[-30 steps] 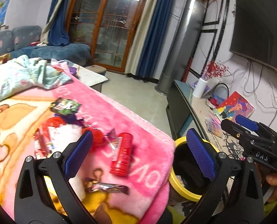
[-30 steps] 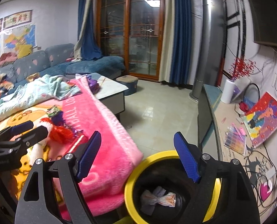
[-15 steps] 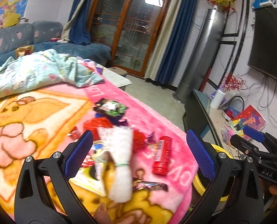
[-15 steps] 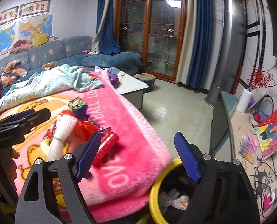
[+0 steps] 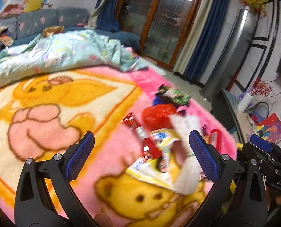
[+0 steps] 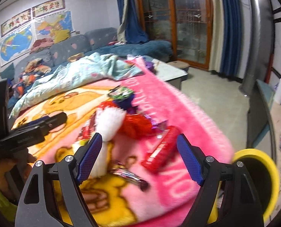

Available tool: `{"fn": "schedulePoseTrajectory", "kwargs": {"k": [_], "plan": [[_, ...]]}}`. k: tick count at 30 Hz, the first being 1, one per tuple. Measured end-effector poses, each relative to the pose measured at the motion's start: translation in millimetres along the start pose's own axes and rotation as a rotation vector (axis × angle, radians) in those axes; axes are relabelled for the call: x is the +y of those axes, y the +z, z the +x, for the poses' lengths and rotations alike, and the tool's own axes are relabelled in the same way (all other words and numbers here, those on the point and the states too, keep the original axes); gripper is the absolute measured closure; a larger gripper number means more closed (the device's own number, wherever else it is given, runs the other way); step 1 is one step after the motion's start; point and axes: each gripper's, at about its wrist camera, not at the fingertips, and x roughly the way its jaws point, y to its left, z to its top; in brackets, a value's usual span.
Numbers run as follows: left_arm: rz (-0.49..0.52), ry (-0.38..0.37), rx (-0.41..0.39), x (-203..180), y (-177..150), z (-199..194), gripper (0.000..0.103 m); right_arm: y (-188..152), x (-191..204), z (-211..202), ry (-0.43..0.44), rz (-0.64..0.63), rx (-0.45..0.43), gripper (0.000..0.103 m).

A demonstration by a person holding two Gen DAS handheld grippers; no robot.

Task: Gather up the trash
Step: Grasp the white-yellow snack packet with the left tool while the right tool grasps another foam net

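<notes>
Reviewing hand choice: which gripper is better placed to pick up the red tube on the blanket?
Right, probably. The right gripper has open jaws framing the red tube, beside the yellow bin. The left gripper frames mostly wrappers.

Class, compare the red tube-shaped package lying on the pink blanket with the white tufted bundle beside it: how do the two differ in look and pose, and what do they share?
The red tube-shaped package is glossy, smooth and straight-sided; the white tufted bundle is fluffy and flares wide at one end. The package lies nearer the blanket's edge and the yellow-rimmed bin; the bundle lies further in, among the red wrappers. Both lie flat on the pink blanket, uncollected, held by no claw.
</notes>
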Motion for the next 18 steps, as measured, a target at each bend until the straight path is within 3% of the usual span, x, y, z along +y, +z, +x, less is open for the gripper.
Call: {"fn": "schedulePoseTrajectory", "kwargs": {"k": [4, 6, 9, 11, 18], "plan": [[-0.047, -0.039, 0.063, 19, -6, 12, 0.020, -2, 13, 22, 0.065, 0.027, 0.035, 0.028], [-0.060, -0.068, 0.091, 24, -10, 18, 0.029, -4, 17, 34, 0.088, 0.041, 0.059, 0.032], [-0.091, -0.125, 0.154, 30, -17, 31, 0.032, -4, 16, 49, 0.116, 0.078, 0.089, 0.037], [-0.102, -0.162, 0.196, 30, -22, 39, 0.044, -5, 13, 58, 0.130, 0.100, 0.110, 0.042], [-0.099, -0.212, 0.248, 22, -32, 49, 0.044, -8, 3, 78, 0.216, 0.189, 0.170, 0.053]]}}
